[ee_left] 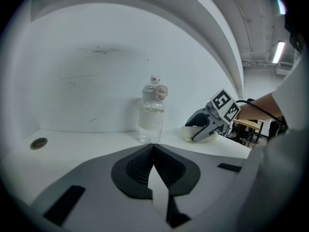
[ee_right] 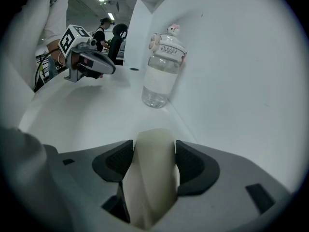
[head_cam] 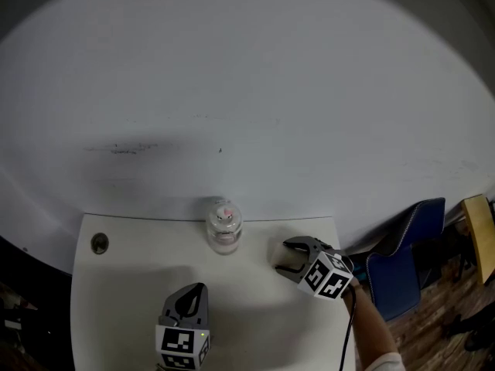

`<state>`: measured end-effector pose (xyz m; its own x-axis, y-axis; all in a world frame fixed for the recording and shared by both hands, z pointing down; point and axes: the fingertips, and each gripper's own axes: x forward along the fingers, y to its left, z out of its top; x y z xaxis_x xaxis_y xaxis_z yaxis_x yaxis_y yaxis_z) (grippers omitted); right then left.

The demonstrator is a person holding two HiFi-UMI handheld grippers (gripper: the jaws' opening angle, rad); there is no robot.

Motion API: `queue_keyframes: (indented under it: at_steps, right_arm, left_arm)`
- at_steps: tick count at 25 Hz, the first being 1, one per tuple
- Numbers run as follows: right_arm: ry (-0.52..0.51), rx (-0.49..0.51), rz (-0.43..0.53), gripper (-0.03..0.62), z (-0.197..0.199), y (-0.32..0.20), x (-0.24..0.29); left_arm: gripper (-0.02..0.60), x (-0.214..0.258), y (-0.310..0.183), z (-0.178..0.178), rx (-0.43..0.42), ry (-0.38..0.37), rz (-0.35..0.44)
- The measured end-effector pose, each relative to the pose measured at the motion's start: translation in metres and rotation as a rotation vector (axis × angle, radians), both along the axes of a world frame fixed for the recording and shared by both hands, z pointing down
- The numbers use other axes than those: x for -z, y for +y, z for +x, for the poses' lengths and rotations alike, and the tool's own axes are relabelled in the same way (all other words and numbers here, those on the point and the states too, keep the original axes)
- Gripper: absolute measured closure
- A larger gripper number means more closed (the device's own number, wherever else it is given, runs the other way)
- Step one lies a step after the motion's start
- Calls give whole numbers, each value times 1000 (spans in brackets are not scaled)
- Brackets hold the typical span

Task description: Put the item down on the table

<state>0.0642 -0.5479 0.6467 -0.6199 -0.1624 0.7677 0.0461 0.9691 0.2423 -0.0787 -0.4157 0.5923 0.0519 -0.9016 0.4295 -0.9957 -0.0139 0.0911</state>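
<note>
A cream-white rounded item [ee_right: 152,175] sits squeezed between the jaws of my right gripper [ee_right: 153,161]. That gripper [head_cam: 288,260] hovers low over the white table [head_cam: 124,284] at its right side, the pale item [head_cam: 290,262] showing at its tip. It also appears in the left gripper view as the right gripper [ee_left: 195,131] with the item [ee_left: 189,133] close to the tabletop. My left gripper [ee_left: 153,166] is shut with nothing in it, near the table's front [head_cam: 192,298].
A clear water bottle [head_cam: 223,226] with a pink-and-white figure on its cap stands at the table's back edge against the white wall; the same bottle [ee_left: 152,115] [ee_right: 161,71] shows in both gripper views. A round grommet hole [head_cam: 99,243] lies at back left. A blue chair [head_cam: 402,265] stands right of the table.
</note>
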Motion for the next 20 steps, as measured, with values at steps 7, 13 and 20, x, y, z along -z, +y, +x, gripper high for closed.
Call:
queue_keyframes:
  at_steps: [7, 13, 20]
  right_arm:
    - [20, -15, -23, 299, 0, -2, -3]
    - [65, -38, -19, 299, 1, -3, -6]
    - [76, -79, -10, 292, 3, -7, -9]
  left_arm:
    - [565, -4, 2, -3, 6, 7, -9]
    - [565, -3, 5, -4, 8, 6, -7]
    - [565, -2, 10, -7, 14, 9, -5]
